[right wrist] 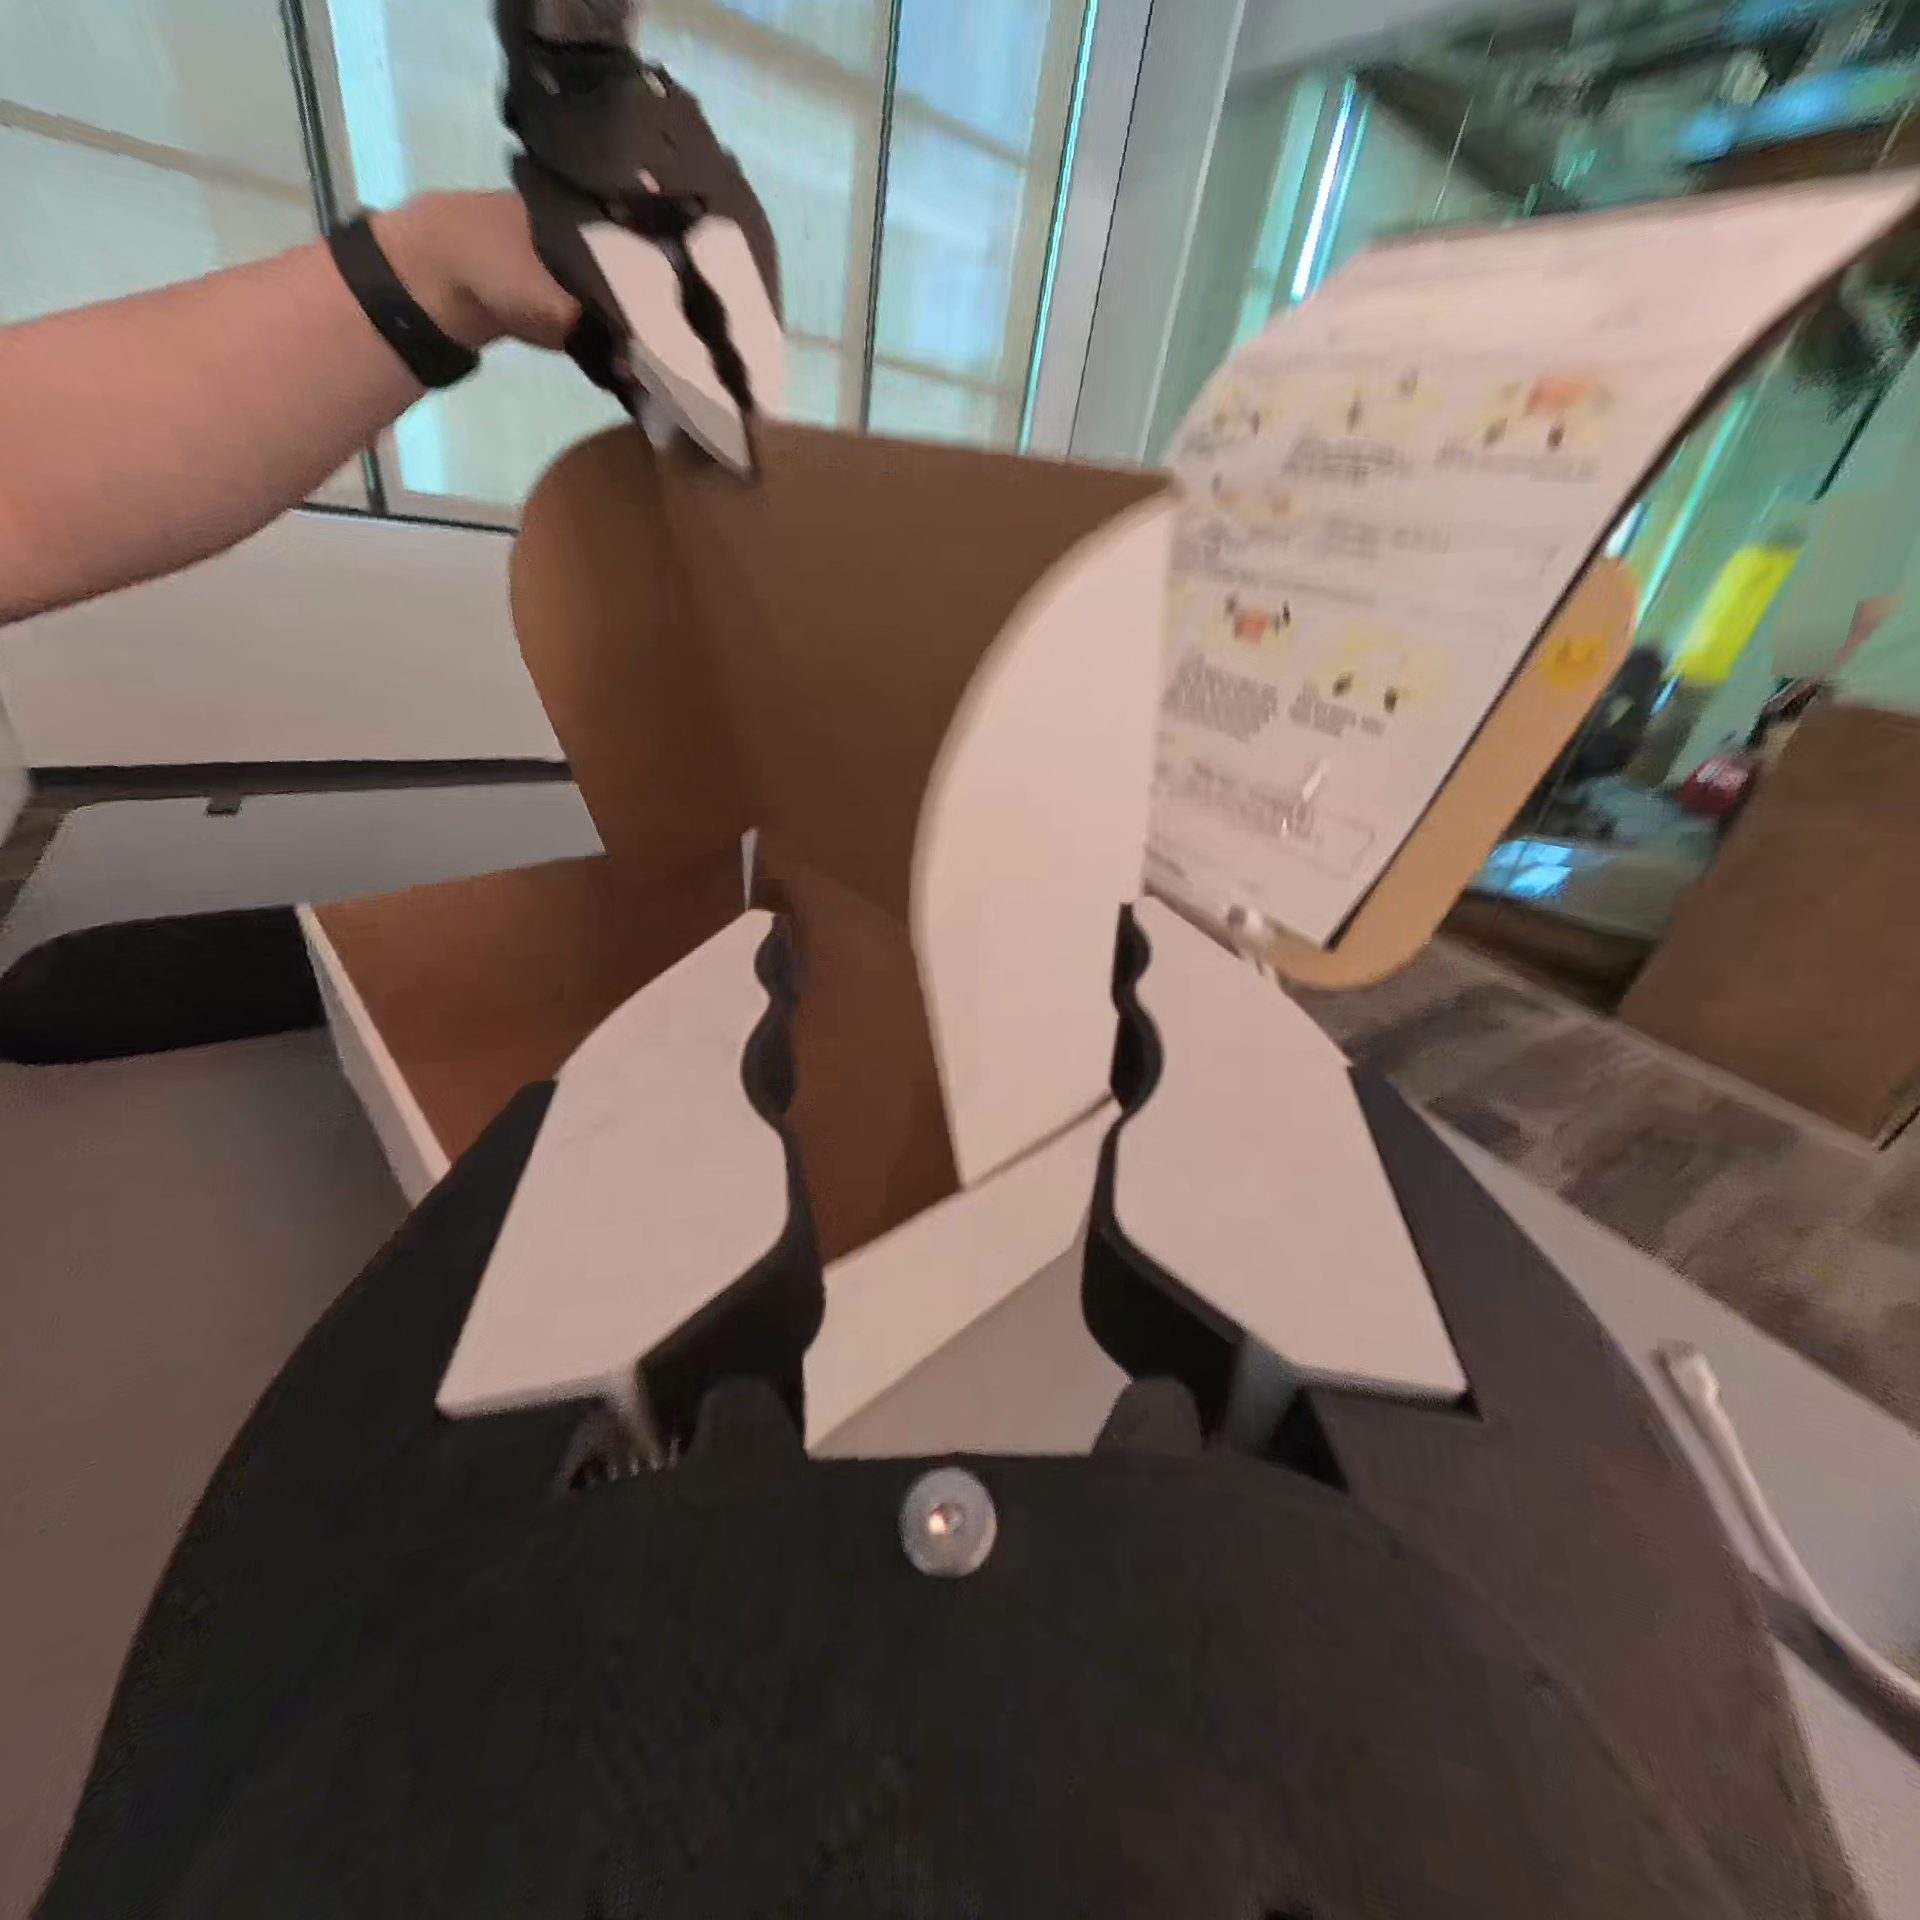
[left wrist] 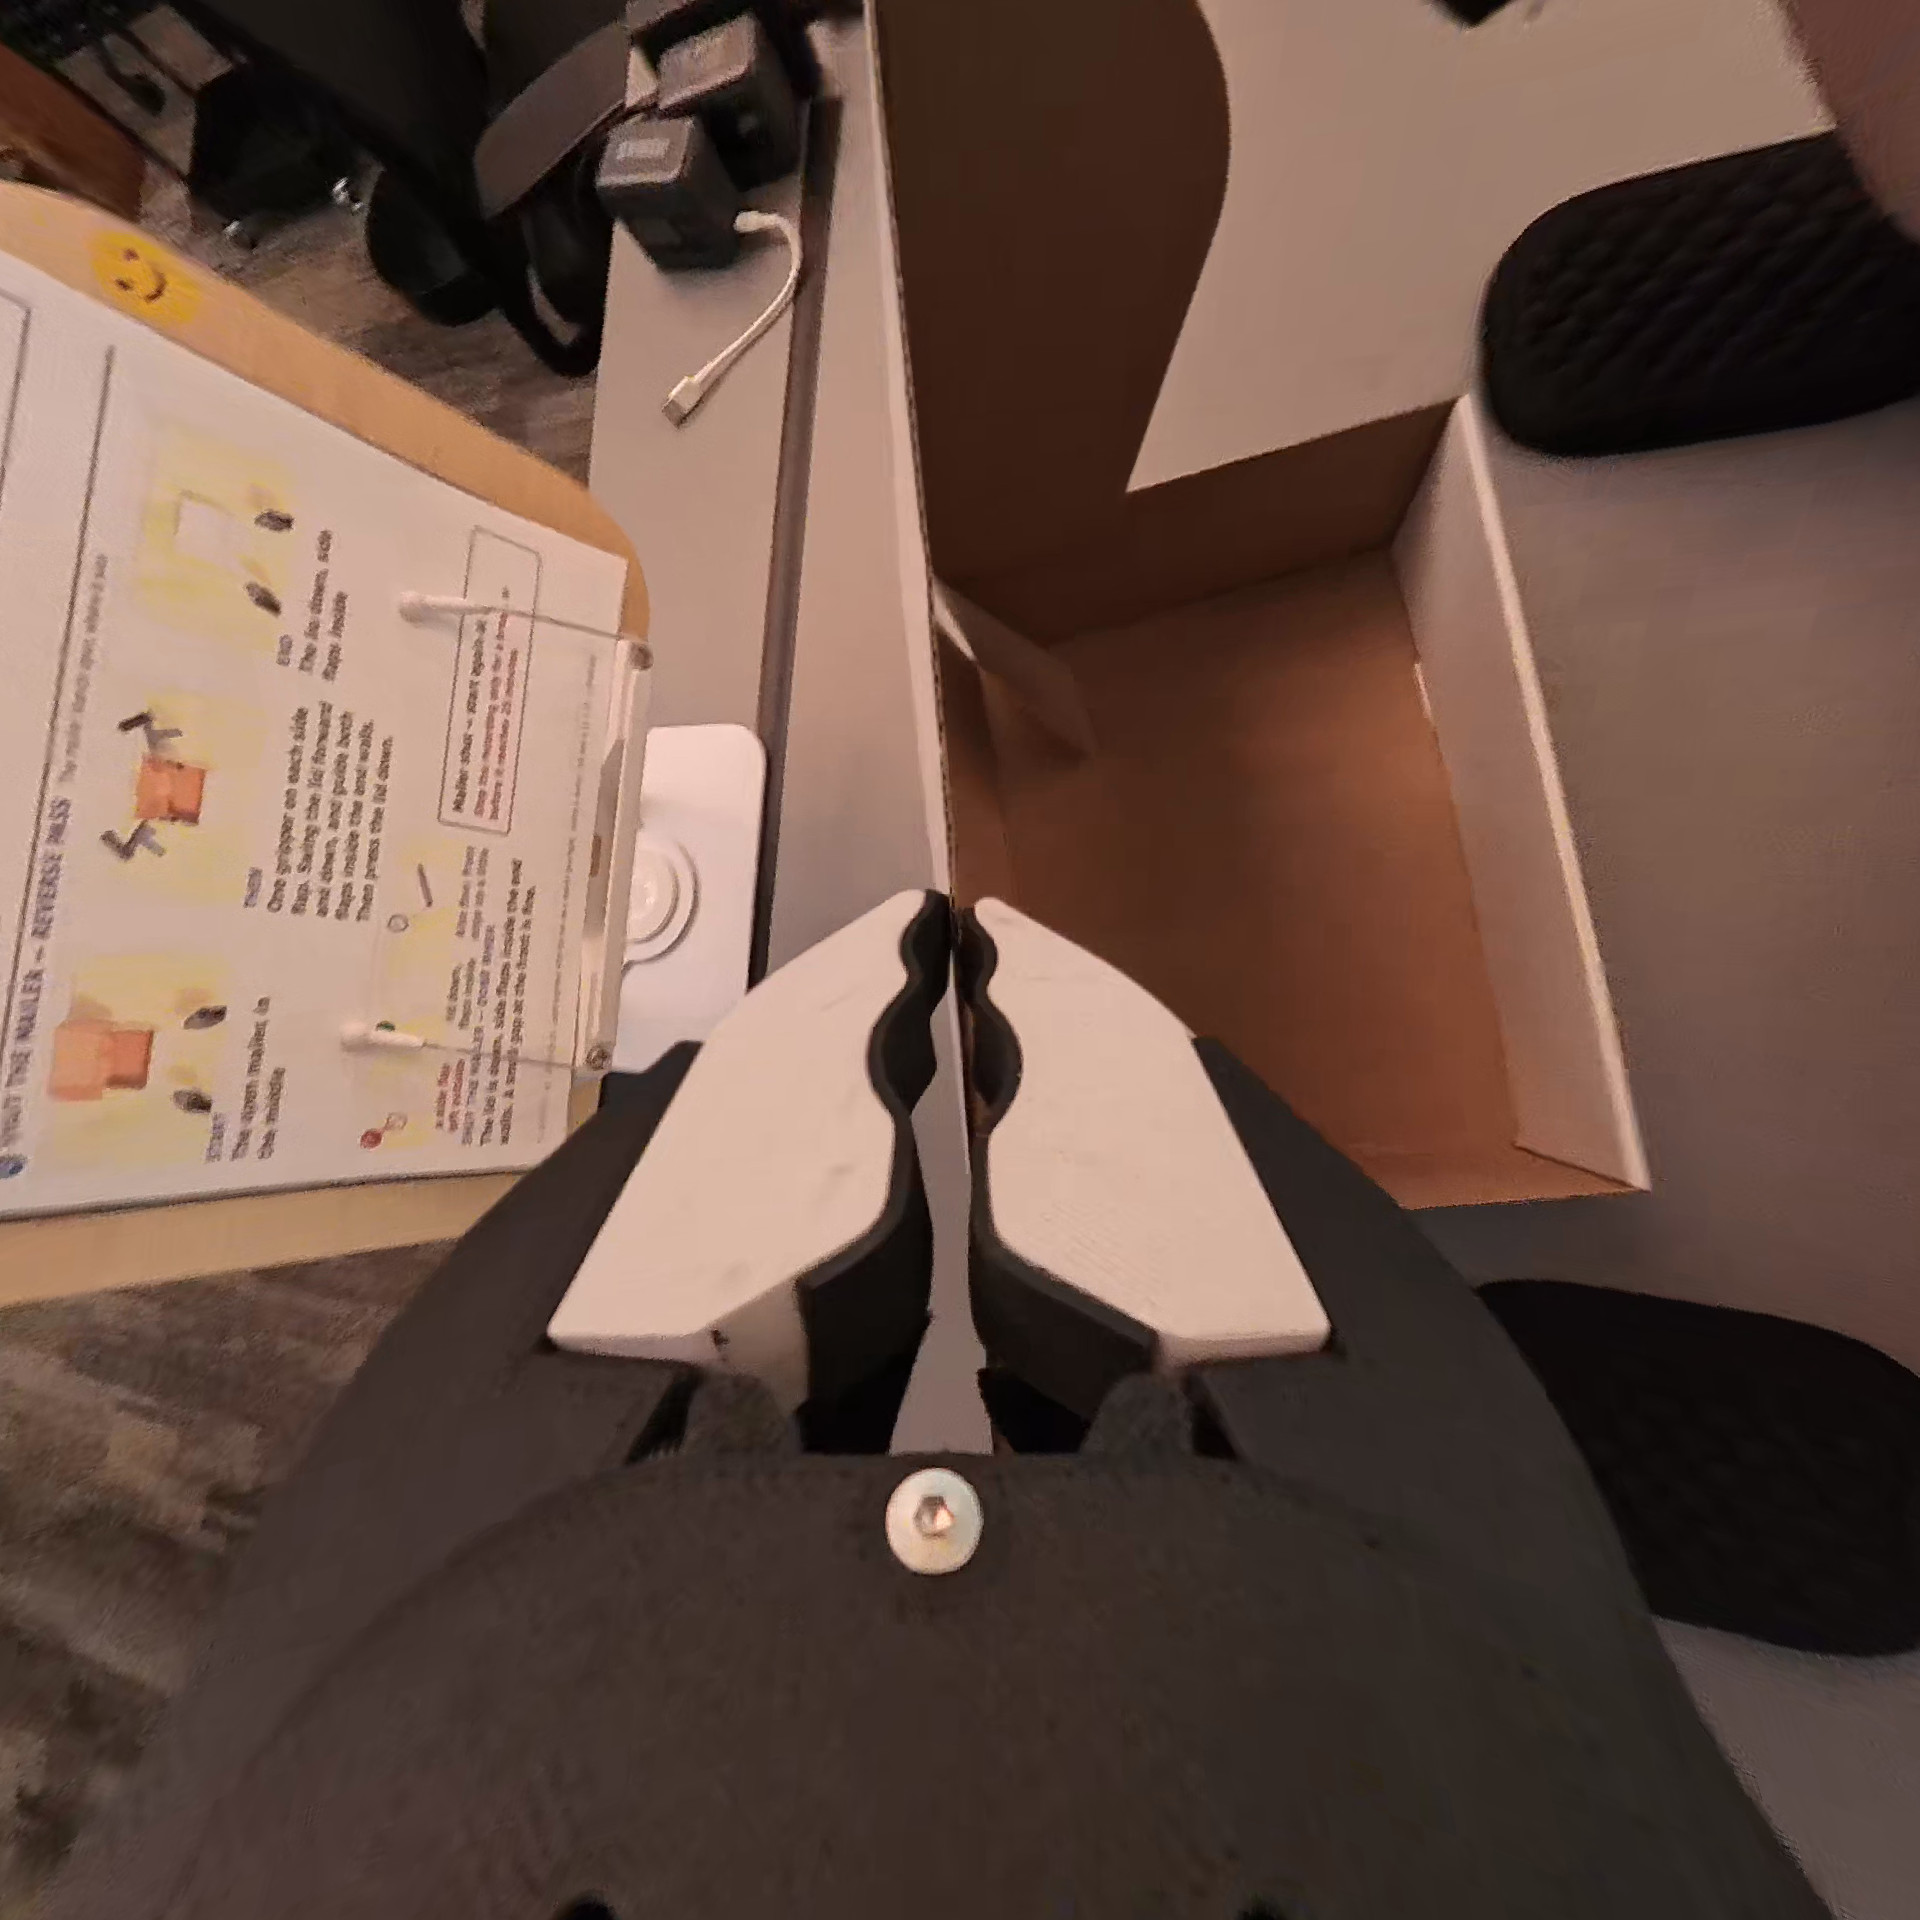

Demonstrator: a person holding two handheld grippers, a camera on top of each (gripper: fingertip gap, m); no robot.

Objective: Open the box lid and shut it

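The cardboard box (left wrist: 1507,779) is white outside and brown inside, and it lies open on the grey table. Its lid (left wrist: 1039,312) stands upright. My left gripper (left wrist: 951,925) is shut on the lid's top edge, which runs between the pads. In the right wrist view the left gripper (right wrist: 727,436) pinches the top of the lid (right wrist: 748,644). My right gripper (right wrist: 951,925) is open at the box's near corner (right wrist: 935,1309). The lid's white side flap (right wrist: 1029,831) stands between its fingers, untouched as far as I can tell.
An instruction board (left wrist: 260,779) on a stand is beside the box, and it also shows in the right wrist view (right wrist: 1403,571). A white cable (left wrist: 738,322) and black devices (left wrist: 686,187) lie behind the lid. Black pads (left wrist: 1704,301) lie on the table. A person's arm (right wrist: 208,416) holds the left gripper.
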